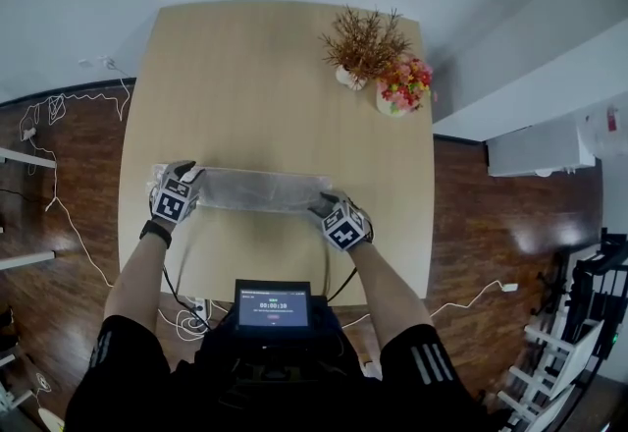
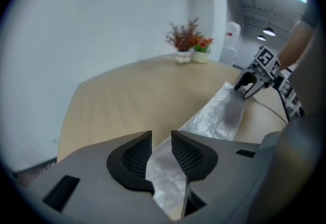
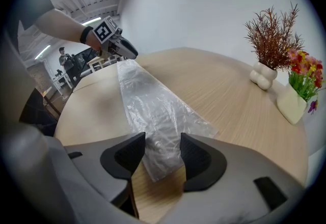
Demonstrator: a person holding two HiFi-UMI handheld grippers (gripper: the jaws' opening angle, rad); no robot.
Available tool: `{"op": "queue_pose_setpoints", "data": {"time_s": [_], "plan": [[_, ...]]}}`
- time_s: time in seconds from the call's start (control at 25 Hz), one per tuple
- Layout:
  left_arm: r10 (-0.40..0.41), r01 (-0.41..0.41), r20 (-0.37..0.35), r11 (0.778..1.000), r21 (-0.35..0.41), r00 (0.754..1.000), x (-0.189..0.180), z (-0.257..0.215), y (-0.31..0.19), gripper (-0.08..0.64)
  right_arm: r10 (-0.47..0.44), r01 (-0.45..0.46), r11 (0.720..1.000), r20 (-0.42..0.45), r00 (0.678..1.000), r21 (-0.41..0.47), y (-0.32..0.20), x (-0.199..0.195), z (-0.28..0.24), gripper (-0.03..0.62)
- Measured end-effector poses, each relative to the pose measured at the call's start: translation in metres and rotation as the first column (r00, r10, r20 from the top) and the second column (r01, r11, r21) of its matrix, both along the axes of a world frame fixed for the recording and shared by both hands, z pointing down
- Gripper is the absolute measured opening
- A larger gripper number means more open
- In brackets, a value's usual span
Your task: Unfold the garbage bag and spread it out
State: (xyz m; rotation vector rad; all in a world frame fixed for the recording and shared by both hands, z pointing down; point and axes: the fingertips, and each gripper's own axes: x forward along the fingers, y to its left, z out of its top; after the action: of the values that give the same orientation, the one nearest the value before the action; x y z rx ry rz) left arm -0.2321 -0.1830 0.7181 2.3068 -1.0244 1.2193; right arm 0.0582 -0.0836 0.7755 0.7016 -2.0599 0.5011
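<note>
Garbage bag (image 1: 260,189) lay as 1 long folded strip across the table (image 1: 275,77). Left gripper (image 2: 161,145) was narrow, pinching 1 end, likely to stretch it. Right gripper (image 3: 163,149) stood wide, straddling the other end without gripping it.

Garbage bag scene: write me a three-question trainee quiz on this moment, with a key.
1. True or false: the garbage bag is already spread into a wide sheet.
2. The right tool has its jaws: A shut on a cup, B apart over the bag's end, C shut on nothing.
3. How many vases stand on the table?
Key: 1 false, it is a long narrow strip; 2 B; 3 two, the dry-twig vase and the flower vase.
</note>
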Motion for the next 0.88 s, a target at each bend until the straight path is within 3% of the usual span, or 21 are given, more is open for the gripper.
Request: {"op": "queue_pose_setpoints", "data": {"time_s": [0.12, 0.36, 0.56, 0.76, 0.88], "plan": [[0.178, -0.178, -0.001, 0.984, 0.019, 0.984, 0.063, 0.001, 0.007, 0.115, 0.009, -0.009, 1.0, 0.012, 1.0, -0.002, 0.002, -0.001, 0.003, 0.249], [0.322, -0.318, 0.018, 0.942, -0.102, 0.947, 0.137, 0.034, 0.027, 0.115, 0.012, -0.012, 1.0, 0.022, 1.0, -0.008, 0.001, -0.001, 0.006, 0.247], [0.376, -0.36, 0.069, 0.916, -0.176, 0.924, 0.147, 0.06, 0.043, 0.115, 0.013, -0.013, 1.0, 0.024, 1.0, 0.005, -0.001, -0.001, -0.001, 0.245], [0.355, -0.337, 0.057, 0.92, -0.201, 0.933, 0.149, 0.064, 0.045, 0.104, 0.011, -0.011, 1.0, 0.037, 0.999, 0.007, 0.0, 0.001, 0.003, 0.244], [0.364, -0.348, 0.038, 0.913, -0.215, 0.931, 0.153, 0.063, 0.048, 0.057, 0.007, -0.007, 1.0, 0.037, 0.999, 0.005, 0.0, 0.001, 0.001, 0.244]]}}
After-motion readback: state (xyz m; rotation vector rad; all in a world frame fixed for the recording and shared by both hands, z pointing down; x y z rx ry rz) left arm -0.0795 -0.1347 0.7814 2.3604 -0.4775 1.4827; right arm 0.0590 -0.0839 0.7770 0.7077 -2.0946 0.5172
